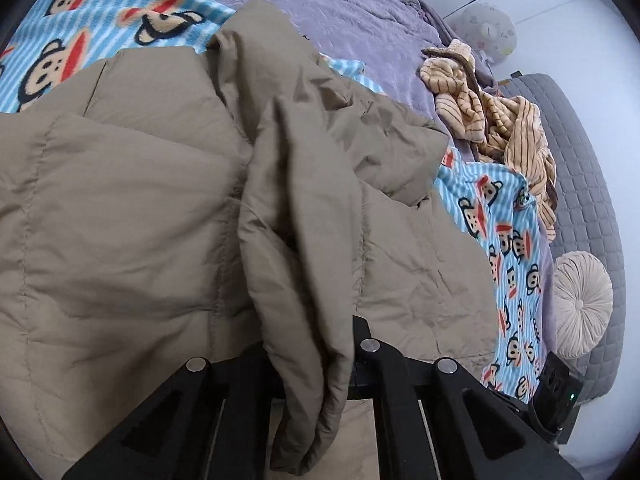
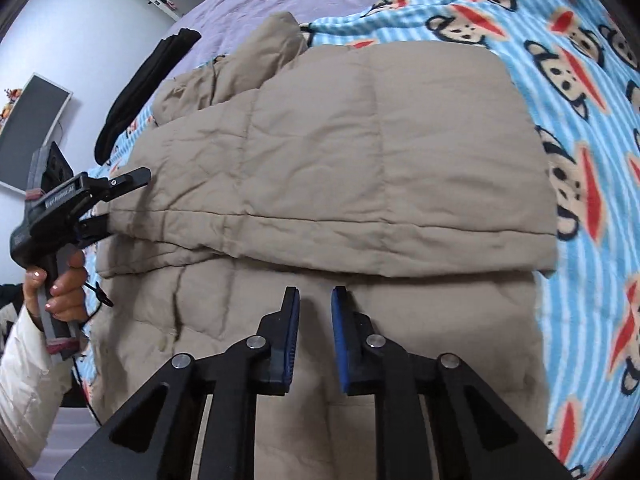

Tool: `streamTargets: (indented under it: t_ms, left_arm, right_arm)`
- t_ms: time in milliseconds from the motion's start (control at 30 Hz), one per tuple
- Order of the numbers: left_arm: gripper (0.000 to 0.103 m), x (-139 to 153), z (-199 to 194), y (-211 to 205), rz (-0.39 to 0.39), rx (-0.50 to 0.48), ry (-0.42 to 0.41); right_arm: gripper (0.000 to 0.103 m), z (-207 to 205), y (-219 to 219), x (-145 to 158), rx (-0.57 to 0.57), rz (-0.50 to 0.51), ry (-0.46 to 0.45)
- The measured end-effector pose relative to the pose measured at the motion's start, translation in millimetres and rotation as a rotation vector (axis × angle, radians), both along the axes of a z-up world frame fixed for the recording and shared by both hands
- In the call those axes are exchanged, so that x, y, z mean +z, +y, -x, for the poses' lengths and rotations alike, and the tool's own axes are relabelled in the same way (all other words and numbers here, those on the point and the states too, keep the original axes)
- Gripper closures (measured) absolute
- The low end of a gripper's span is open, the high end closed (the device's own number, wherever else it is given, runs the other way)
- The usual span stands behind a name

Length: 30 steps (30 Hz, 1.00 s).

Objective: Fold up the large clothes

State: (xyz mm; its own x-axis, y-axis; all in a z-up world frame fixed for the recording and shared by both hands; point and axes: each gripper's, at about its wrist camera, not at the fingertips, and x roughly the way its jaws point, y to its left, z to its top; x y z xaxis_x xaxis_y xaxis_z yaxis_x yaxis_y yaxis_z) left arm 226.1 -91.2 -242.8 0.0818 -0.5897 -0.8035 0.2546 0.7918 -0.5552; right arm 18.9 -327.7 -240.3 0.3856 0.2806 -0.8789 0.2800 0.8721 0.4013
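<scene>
A tan quilted puffer jacket (image 2: 360, 152) lies spread on a blue monkey-print blanket (image 2: 580, 80) on the bed, one panel folded over the body. In the left wrist view the jacket (image 1: 120, 200) fills the frame. My left gripper (image 1: 316, 364) is shut on a fold of the jacket's edge, which hangs between its fingers. It also shows in the right wrist view (image 2: 116, 204), at the jacket's left edge with fabric between its fingers. My right gripper (image 2: 315, 300) is open and empty, its blue pads just above the jacket's near part.
A striped beige garment (image 1: 500, 120) lies crumpled on the purple bedspread (image 1: 340, 0). A round cream cushion (image 1: 582, 304) sits by the grey quilted headboard (image 1: 580, 152). A black garment (image 2: 148, 84) lies at the bed's edge. A framed panel (image 2: 28, 128) hangs on the wall.
</scene>
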Motion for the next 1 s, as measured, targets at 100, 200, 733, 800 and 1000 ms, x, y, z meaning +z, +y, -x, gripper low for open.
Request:
streamTargets:
  t_ms: [100, 200, 733, 800, 1000]
  left_arm:
    - [0.094, 31, 5, 4, 0.037, 0.032, -0.087]
    - [0.094, 59, 9, 23, 0.061, 0.069, -0.160]
    - [0.085, -1, 26, 50, -0.171, -0.004, -0.154]
    - [0.080, 7, 27, 61, -0.237, 0.021, -0.192]
    - [0.080, 30, 26, 97, -0.378, 0.115, -0.260]
  right_arm:
    - [0.088, 1, -1, -3, 0.021, 0.104, -0.012]
    - [0.088, -2, -13, 3, 0.008, 0.201, -0.033]
    - [0.097, -12, -51, -19, -0.100, 0.351, -0.004]
    - [0.097, -14, -49, -18, -0.091, 0.368, -0.001]
    - [0.096, -14, -52, -13, -0.096, 0.331, 0.024]
